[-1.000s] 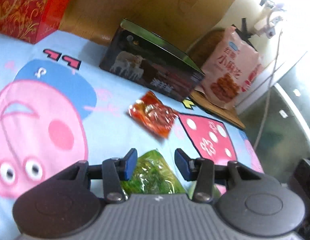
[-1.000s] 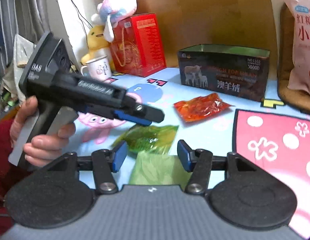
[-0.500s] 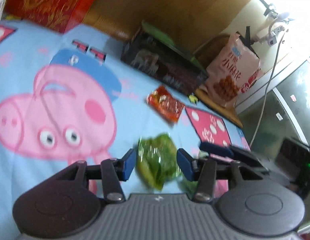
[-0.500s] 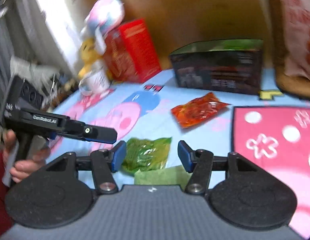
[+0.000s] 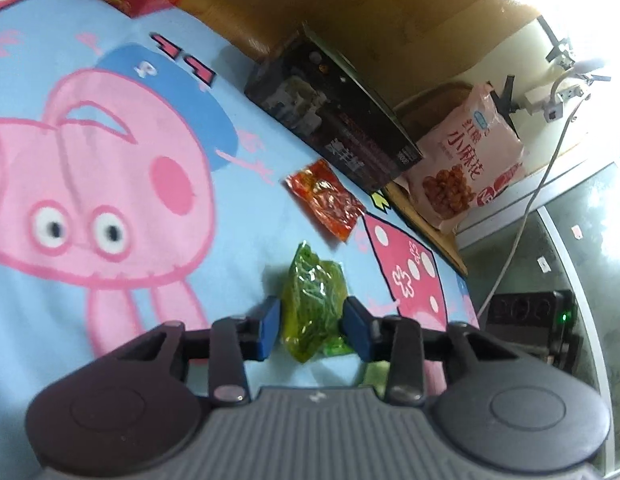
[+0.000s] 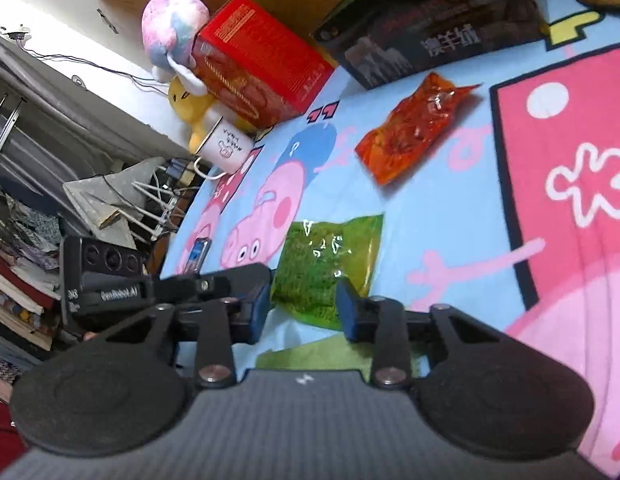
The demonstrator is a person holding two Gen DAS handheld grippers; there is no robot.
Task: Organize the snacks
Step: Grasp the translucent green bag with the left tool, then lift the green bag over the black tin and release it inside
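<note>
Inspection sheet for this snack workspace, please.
Surface: light blue cartoon-pig cloth, no spills seen.
Job's things: dark green clear snack packet, pale green packet, orange-red clear packet, pink snack bag; all outside the dark cardboard box.
Clutter: red box, white mug, plush toys, phone.
Grippers: left gripper closing around the dark green packet; right gripper closing at the green packets' near edges; contact unclear.
Cables: white cable hanging at the cloth's edge; thin wires along the wall.
Surroundings: brown wooden panel behind; stacked papers.
</note>
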